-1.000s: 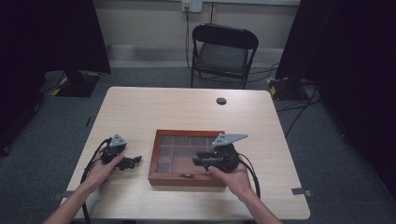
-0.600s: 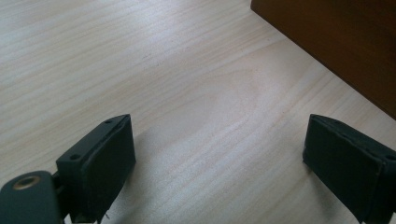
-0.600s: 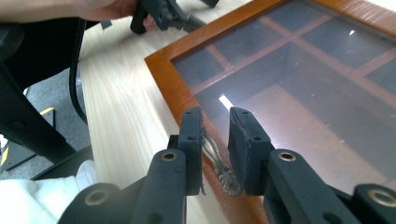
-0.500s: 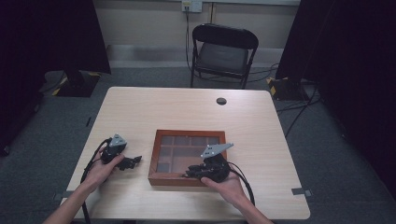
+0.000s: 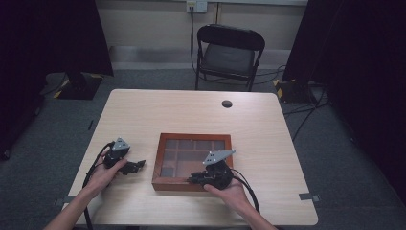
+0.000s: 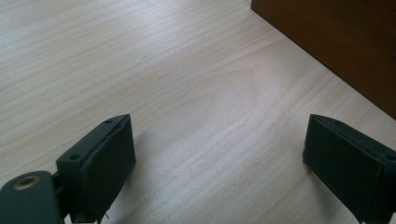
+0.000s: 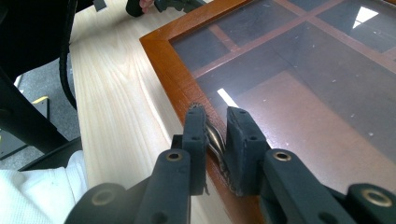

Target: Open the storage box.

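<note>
A brown wooden box with a glass lid over several compartments lies on the table's near middle. My right gripper is at the box's front edge. In the right gripper view its jaws are shut on a small silver metal handle on the lid's front frame. My left gripper rests low on the table just left of the box, apart from it. It is open with bare wood between the jaws, and the box's side wall is just ahead to the right.
A black folding chair stands beyond the far table edge. A round cable hole sits at the table's far middle. Cables trail from both grippers toward the near edge. Bare tabletop spreads behind and beside the box.
My right gripper has moved left and toward the near edge, down to the box's front frame, where its jaws now hold the handle. The left gripper has stayed put.
</note>
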`<action>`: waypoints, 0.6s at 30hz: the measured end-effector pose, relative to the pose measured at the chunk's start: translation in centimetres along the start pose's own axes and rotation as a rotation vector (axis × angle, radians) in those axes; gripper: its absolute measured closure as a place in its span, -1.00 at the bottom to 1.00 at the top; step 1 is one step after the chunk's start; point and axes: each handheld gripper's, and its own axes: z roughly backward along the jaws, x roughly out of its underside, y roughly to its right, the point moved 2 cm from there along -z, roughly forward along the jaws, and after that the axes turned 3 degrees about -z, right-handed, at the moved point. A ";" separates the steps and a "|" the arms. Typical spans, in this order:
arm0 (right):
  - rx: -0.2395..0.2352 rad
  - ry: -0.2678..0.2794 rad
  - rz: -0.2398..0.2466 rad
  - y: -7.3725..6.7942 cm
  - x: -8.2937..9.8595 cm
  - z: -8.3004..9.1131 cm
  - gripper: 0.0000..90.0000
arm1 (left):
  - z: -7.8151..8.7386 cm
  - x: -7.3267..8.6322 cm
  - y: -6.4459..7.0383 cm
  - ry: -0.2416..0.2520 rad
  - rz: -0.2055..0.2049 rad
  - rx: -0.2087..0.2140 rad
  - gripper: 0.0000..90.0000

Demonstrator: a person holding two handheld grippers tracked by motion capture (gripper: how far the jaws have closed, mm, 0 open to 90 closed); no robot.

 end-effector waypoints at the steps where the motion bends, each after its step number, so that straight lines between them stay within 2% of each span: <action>1: 0.000 0.000 0.000 0.0 0.0 0.0 0.73 | 0.0 0.0 0.0 0.000 0.000 0.000 -0.81; 6: -0.009 0.009 0.002 0.1 0.1 0.0 0.75 | 0.0 0.0 0.0 -0.002 -0.003 0.000 -0.81; 18: -0.016 -0.015 0.002 0.2 -0.2 0.0 0.77 | 0.0 0.0 0.0 -0.002 -0.003 0.000 -0.81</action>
